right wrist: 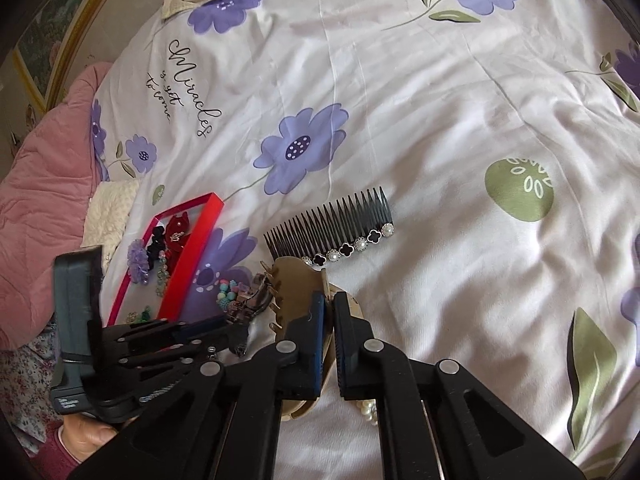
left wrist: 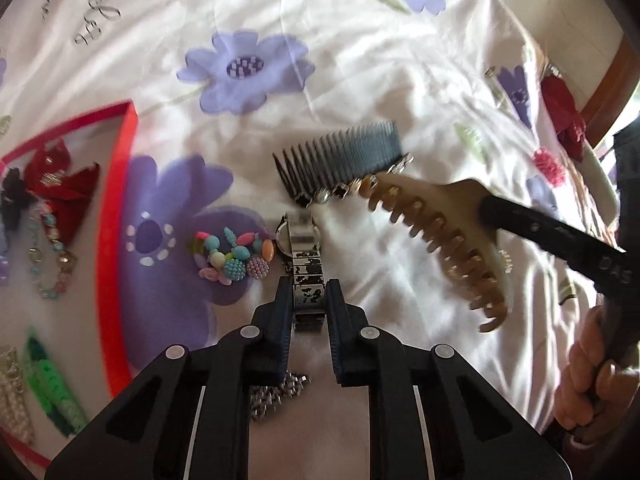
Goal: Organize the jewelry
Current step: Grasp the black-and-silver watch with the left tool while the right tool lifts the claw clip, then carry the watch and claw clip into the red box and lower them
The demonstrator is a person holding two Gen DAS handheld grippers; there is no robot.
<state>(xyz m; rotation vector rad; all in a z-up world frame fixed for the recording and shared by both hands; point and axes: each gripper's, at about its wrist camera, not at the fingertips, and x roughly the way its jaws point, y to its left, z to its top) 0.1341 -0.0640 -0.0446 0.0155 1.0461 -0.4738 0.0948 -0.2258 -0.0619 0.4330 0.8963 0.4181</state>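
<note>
A silver watch (left wrist: 306, 268) with a worn metal strap lies on the flowered bedsheet. My left gripper (left wrist: 309, 284) has its pads pressed on both sides of the strap. A beige claw hair clip (left wrist: 440, 240) hangs tilted above the sheet at the right, and my right gripper (right wrist: 330, 300) is shut on its handle end. A black comb (right wrist: 332, 224) trimmed with pearls and clovers lies just beyond the clip. A coloured bead bracelet (left wrist: 234, 256) rests left of the watch. A red tray (left wrist: 120, 200) at the left holds a red bow (left wrist: 64, 188) and beaded pieces.
A silver chain (left wrist: 276, 396) lies under my left gripper and a pearl string (right wrist: 370, 410) under my right. A person's hand (left wrist: 588, 380) grips the right tool's handle. A pink blanket (right wrist: 48, 160) is bunched at the far left. The wrinkled sheet (right wrist: 460, 140) spreads beyond the comb.
</note>
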